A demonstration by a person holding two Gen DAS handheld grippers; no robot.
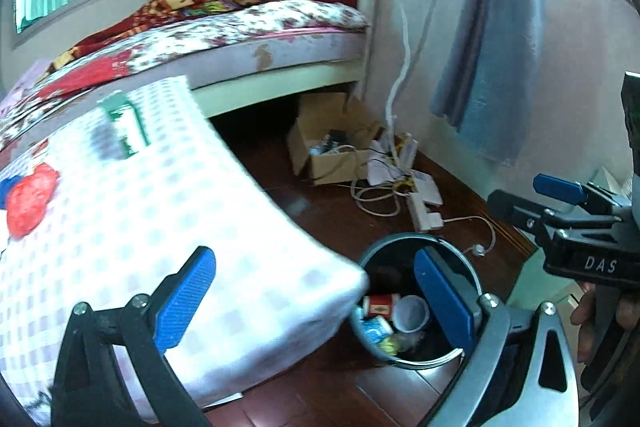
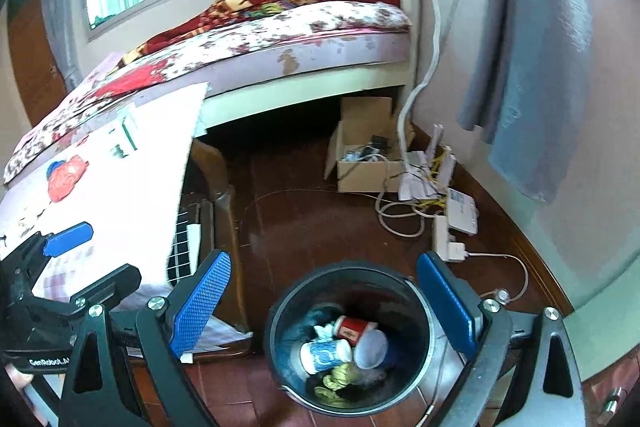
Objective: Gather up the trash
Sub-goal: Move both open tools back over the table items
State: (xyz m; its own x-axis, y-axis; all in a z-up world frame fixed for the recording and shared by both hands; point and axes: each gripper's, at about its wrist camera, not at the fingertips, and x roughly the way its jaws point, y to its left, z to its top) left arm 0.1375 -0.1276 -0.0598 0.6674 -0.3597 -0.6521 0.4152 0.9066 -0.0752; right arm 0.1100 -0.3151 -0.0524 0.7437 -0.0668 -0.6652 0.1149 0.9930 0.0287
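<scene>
Upright trash bin (image 2: pixel 280 315), red cup (image 2: pixel 354 331) sideways

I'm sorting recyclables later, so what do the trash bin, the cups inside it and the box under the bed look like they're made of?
The trash bin looks like dark plastic or painted metal with a shiny metal rim; the glint suggests that. The red cup and blue patterned cup look like printed paper, matte. The open box under the bed is plain brown cardboard with folded flaps.

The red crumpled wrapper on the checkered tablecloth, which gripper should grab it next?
Probably left. The open left gripper hangs over the checkered tablecloth holding the red crumpled wrapper; the open right gripper faces the black round bin.
</scene>
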